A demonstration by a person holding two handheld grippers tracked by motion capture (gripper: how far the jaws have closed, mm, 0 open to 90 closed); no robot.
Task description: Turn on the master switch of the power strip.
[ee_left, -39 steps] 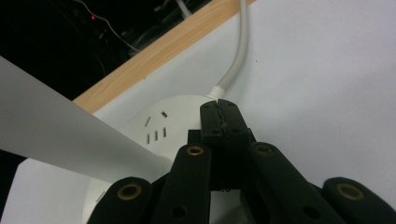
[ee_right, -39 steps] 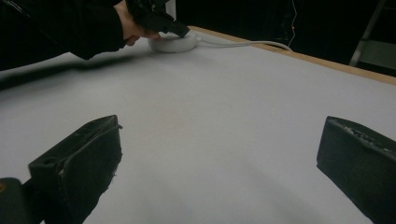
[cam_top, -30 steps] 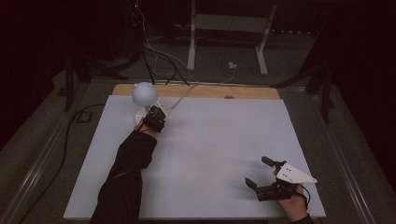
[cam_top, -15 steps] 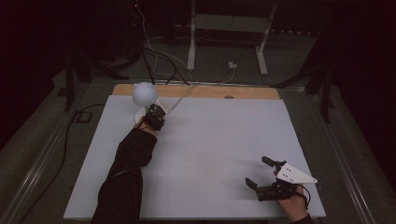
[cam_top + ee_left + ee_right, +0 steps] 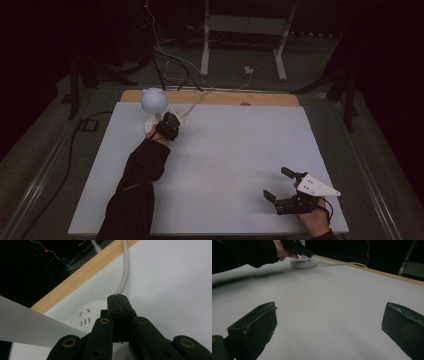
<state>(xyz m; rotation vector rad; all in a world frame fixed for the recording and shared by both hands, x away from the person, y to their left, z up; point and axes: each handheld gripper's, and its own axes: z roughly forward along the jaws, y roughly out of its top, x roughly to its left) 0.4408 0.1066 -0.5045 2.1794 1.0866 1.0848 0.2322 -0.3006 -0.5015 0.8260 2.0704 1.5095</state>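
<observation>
Grippers sit well apart on our desk (image 5: pixel 225 165), which is covered by a pale sheet with a strip of wood showing along its far edge. Our left gripper (image 5: pixel 169 126) is stretched out to the far left corner, its jaws pressed tightly together with nothing between them, as the left gripper view (image 5: pixel 117 303) shows plainly. Its tip hangs right over a round white socket base (image 5: pixel 86 315) with small slots in its top; we cannot tell whether the tip touches it. A white cable (image 5: pixel 125 270) runs from that base toward the wooden edge and off the desk. In the high view a white globe (image 5: pixel 154 100) stands just beyond the left gripper, above the same base (image 5: pixel 151 124). Our right gripper (image 5: pixel 280 187) rests near the front right corner, its jaws spread wide over bare sheet and holding nothing. From the right gripper view we see the left hand (image 5: pixel 283 252) and the socket base (image 5: pixel 303 263) far across the desk.
</observation>
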